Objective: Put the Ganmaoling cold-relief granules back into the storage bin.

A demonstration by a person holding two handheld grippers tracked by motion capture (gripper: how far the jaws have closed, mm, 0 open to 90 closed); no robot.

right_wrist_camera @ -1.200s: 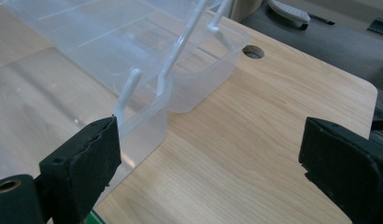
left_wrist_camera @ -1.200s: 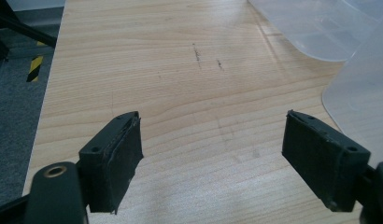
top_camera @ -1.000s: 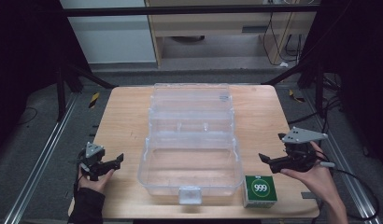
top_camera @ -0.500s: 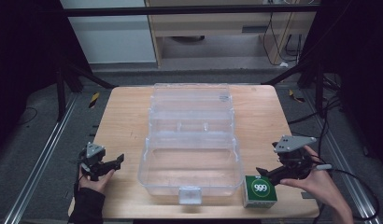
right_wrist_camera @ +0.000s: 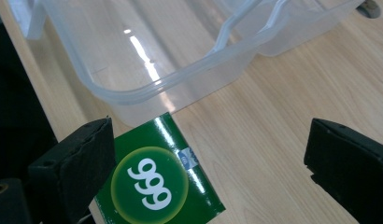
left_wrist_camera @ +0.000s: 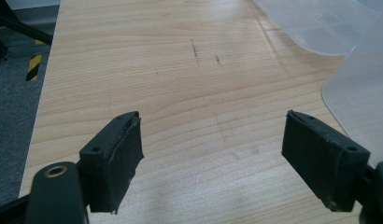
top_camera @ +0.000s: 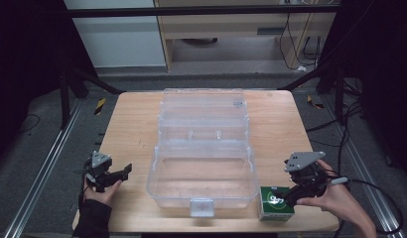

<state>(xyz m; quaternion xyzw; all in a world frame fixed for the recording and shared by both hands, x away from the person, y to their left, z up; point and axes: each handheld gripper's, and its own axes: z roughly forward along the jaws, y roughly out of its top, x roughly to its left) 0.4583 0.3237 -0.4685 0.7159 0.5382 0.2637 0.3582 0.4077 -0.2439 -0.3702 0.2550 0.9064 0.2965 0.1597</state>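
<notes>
Pale wooden table [top_camera: 132,129] above grey floor [top_camera: 37,148]; both tools gape, right tool [top_camera: 290,197] just widened above green box [top_camera: 276,202].

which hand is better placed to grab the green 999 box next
Right. The right gripper hangs over the green box, its jaws wide, having just opened further, not yet pressing it. The left gripper sits open across the clear case, over bare table.

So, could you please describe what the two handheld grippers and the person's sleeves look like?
Both grippers are black with two blocky, rubber-padded jaws. The left gripper and right gripper each carry a grey three-cornered plate on top. A dark cable trails from the right one. The left forearm wears a dark sleeve.
</notes>
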